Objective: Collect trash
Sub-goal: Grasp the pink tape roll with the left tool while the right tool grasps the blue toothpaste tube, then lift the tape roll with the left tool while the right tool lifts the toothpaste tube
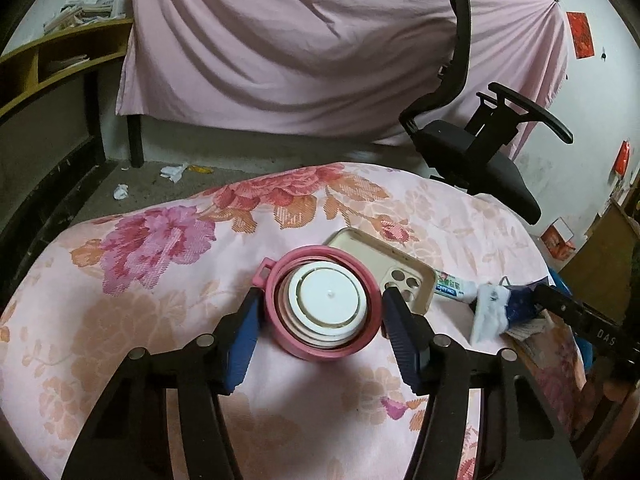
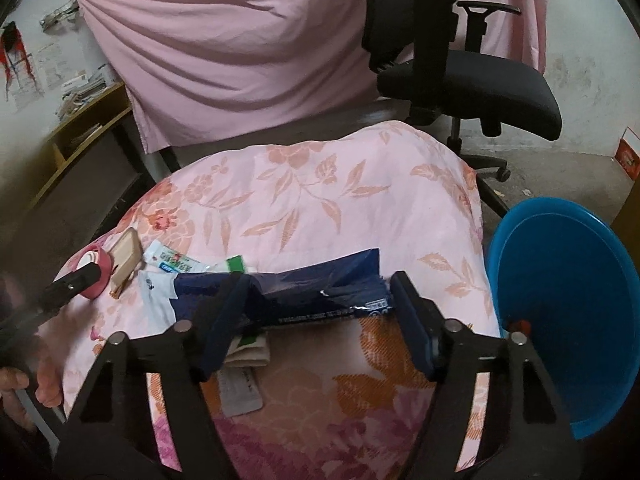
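- Left gripper [image 1: 322, 312] is spread wide, its blue pads on both sides of a round pink lid with white centre [image 1: 323, 306]; whether they touch it is unclear.
- Right gripper [image 2: 318, 312] is spread around a dark blue plastic wrapper [image 2: 316, 294] lying on the pink flowered cloth [image 2: 320, 208], near a blue plastic basin [image 2: 560, 300].

lid [image 1: 326, 306] left of phone case [image 1: 384, 262] on the cloth [image 1: 140, 300] — wrapper [image 2: 316, 292] right, bucket [image 2: 560, 300] beyond.

- Your left gripper [image 1: 322, 312] stands open, its blue pads on either side of the pink lid [image 1: 322, 304], not clearly touching.
- A beige phone case [image 1: 384, 264] lies just behind it on the floral cloth [image 1: 140, 280].
- Your right gripper [image 1: 532, 304] meets the dark blue wrapper [image 1: 520, 306].
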The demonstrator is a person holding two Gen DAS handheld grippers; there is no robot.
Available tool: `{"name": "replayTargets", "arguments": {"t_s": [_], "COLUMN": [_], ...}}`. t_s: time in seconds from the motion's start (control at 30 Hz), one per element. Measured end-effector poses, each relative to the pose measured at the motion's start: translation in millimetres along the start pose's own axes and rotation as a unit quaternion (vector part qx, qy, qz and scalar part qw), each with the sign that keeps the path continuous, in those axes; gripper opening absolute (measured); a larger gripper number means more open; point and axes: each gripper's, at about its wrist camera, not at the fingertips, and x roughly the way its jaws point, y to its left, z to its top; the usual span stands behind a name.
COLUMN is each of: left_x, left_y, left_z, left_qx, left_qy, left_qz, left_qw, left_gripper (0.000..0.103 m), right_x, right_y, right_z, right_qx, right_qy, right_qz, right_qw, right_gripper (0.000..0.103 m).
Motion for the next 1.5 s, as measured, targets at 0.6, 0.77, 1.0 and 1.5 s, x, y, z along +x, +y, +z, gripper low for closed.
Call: {"name": "replayTargets", "arguments": {"t_s": [0.6, 0.77, 1.0, 1.5], "left_x": [-33.0, -26.4, -26.0, -30.4], "left_y": [-17.9, -4.6, 16.4, 15.9], "left_z": [-14.0, -13.9, -14.6, -14.8], "left_qx": [0.018, -0.017, -0.07, -0.069], "left_qy": [-0.059, -0.039, -0.026, -0.025], "left_qz": [0.0, -0.001, -0.01, -0.017], "left_qw": [0.9981, 0.9991, 0.9972, 0.9971], "left_gripper": [0.054, 0.054, 0.054, 0.054], "right_x": [-18.1, -11.1, 2.3, 15.8], "right_y": [21.3, 29.9, 51.5, 83.1], "right_z": [-11.3, 2.9, 16.3, -4.2], "right_qx": [-0.051, -0.06, -0.105, -0.195], "right_qy": [-0.028, -0.032, -0.038, 0.012], "right_qz": [0.027, 0.044, 0.071, 0.048], "right_qw": [0.998, 0.997, 0.991, 0.98], "right_gripper": [0.021, 0.074, 0.085, 0.065]}}
